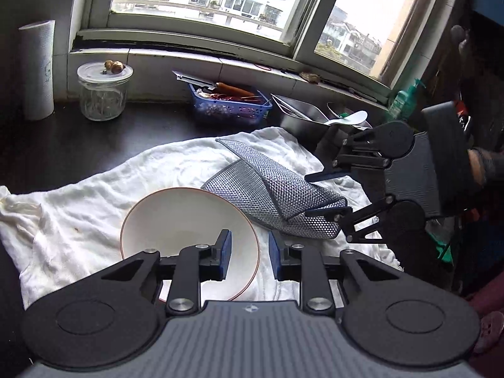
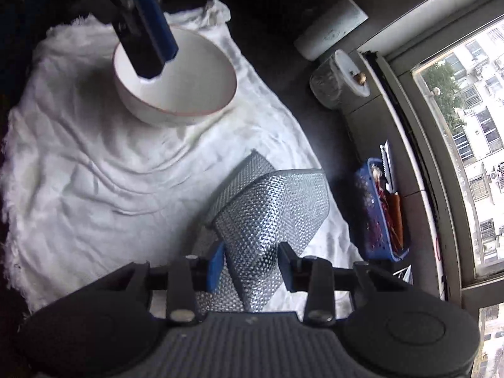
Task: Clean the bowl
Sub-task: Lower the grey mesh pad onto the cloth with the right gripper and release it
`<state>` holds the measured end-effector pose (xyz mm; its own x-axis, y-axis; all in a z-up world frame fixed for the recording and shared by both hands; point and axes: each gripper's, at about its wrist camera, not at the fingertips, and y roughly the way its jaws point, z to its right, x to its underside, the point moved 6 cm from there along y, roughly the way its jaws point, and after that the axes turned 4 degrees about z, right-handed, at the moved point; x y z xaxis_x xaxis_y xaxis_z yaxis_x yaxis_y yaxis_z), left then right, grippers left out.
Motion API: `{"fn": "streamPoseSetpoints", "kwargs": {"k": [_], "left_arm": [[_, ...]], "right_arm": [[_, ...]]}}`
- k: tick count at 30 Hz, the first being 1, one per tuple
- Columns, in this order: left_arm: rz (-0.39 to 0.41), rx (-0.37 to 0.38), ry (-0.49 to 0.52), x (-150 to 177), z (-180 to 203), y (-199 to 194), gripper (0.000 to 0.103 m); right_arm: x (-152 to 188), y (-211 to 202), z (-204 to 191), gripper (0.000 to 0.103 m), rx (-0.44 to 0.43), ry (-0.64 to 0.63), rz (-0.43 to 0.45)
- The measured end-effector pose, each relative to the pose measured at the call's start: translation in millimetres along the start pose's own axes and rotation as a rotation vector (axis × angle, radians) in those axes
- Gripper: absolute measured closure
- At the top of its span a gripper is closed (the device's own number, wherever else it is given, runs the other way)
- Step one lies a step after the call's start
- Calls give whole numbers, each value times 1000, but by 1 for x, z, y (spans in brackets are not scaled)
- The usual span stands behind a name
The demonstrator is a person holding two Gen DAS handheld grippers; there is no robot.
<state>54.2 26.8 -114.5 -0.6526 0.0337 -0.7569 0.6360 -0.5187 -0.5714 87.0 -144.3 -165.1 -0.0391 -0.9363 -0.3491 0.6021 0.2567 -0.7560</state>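
A white bowl [image 1: 176,220] with a thin red rim sits on a white towel [image 1: 78,220]; it also shows in the right wrist view [image 2: 195,78]. My left gripper [image 1: 249,253] is open, its jaws straddling the bowl's right rim, one finger inside and one outside. A silver mesh scrubbing cloth [image 1: 277,195] lies folded on the towel right of the bowl. My right gripper [image 2: 250,264] is open around the cloth [image 2: 271,208], one finger on each side of its near fold; whether the pads touch it is unclear. It shows in the left wrist view [image 1: 324,193].
A glass jar [image 1: 102,93], a paper roll [image 1: 36,69] and a blue basket of utensils [image 1: 230,104] stand along the windowsill wall. Metal trays and a white spoon [image 1: 349,118] lie at the back right beside a green soap bottle [image 1: 404,99]. The counter is dark.
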Motion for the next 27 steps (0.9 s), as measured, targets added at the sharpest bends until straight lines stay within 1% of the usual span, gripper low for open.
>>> {"fn": "streamPoseSetpoints", "kwargs": {"k": [1, 2, 3, 5, 6, 7, 9, 10, 11, 12, 13, 14, 15, 16, 17, 18, 19, 21, 23, 25, 26, 27], "left_arm": [[4, 2, -5, 0, -1, -1, 79], [7, 4, -11, 0, -2, -1, 79], [11, 6, -15, 0, -2, -2, 79], [18, 12, -24, -1, -3, -2, 79], [20, 16, -29, -1, -4, -1, 79], [22, 18, -34, -2, -5, 0, 79], [26, 14, -44, -4, -6, 1, 79], [28, 12, -50, -5, -7, 1, 79], [31, 11, -56, -6, -8, 1, 79], [34, 10, -62, -7, -8, 1, 79], [36, 8, -67, -8, -9, 1, 79], [38, 6, -71, -9, -9, 2, 79], [38, 2, -75, -9, -9, 2, 79], [39, -6, -77, -10, -9, 2, 79], [41, -14, -80, -10, -8, 2, 79], [44, -23, -85, -10, -8, 2, 79], [48, -30, -99, -11, -7, 1, 79], [54, -44, -126, -11, -7, -1, 79], [57, -59, -149, -10, -4, -2, 79], [55, -81, -163, -9, -2, -3, 79], [53, -93, -167, -9, -1, -3, 79], [55, -100, -172, -9, 1, -3, 79]], "right_arm": [[1, 2, 2, 85, 4, 18, -6], [2, 4, 5, 94, 8, 41, -10], [3, 2, 11, 97, 17, 87, -10], [2, -8, 28, 98, 30, 198, 11], [2, -14, 38, 99, 54, 244, 16], [3, -20, 50, 99, 83, 288, 19], [6, -37, 76, 99, 169, 351, 18], [7, -51, 96, 98, 246, 373, 20], [6, -64, 109, 98, 299, 379, 25], [5, -71, 116, 98, 319, 375, 33], [-1, -84, 123, 98, 344, 356, 61], [-8, -93, 128, 98, 341, 343, 91], [-11, -95, 129, 98, 321, 342, 103], [-17, -91, 123, 98, 245, 348, 125], [-20, -85, 116, 98, 197, 351, 136], [-22, -74, 103, 98, 135, 349, 130], [-23, -59, 85, 98, 49, 352, 123], [-23, -38, 58, 98, -86, 386, 121], [-21, -15, 24, 98, -227, 411, 99], [-20, -1, 1, 97, -312, 407, 98], [-19, 7, -9, 96, -348, 416, 82], [-18, 9, -14, 91, -359, 411, 64]]}}
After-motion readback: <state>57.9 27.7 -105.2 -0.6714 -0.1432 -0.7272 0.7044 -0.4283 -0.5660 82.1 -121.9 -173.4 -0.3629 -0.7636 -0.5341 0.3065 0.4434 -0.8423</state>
